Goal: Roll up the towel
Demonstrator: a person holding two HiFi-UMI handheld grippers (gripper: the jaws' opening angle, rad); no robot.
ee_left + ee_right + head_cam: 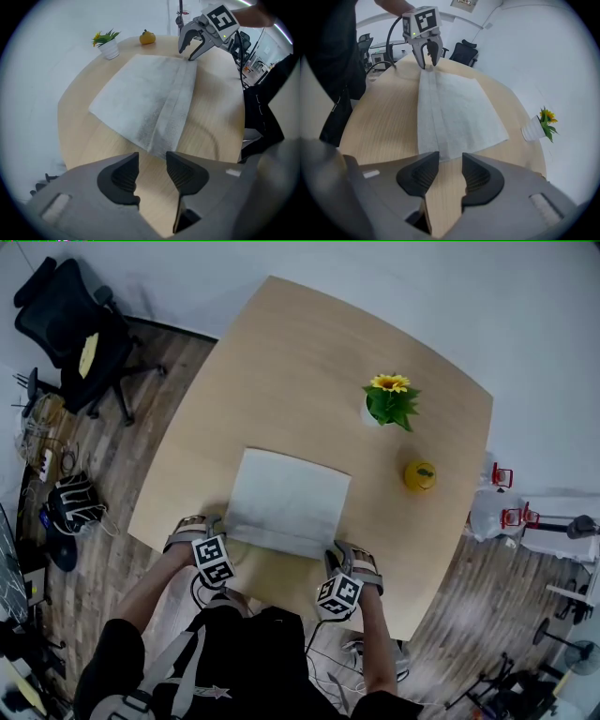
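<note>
Evidently the roll is only just begun. The towel [286, 502] lies flat on the desk [309, 352], at the 6 o'clock side nearest the person, and a narrow turned-over band [174, 105] runs along its near edge. The rest of the cloth is spread out toward 12 o'clock.

The left gripper [152, 158] hangs just short of the towel's near left corner. Its jaws are spread, with only bare desk between them. The right gripper [450, 157] sits the same way at the near right corner, spread and holding nothing.

In the head view the towel's long axis runs roughly 9 to 3 o'clock, dipping a little toward 4. The band follows that line, so the roll should travel toward 12 o'clock.

Next, I judge, each gripper must come forward onto its end of the band and pinch it. Both should then turn it over evenly, or the roll will skew or go slack in the middle.
</note>
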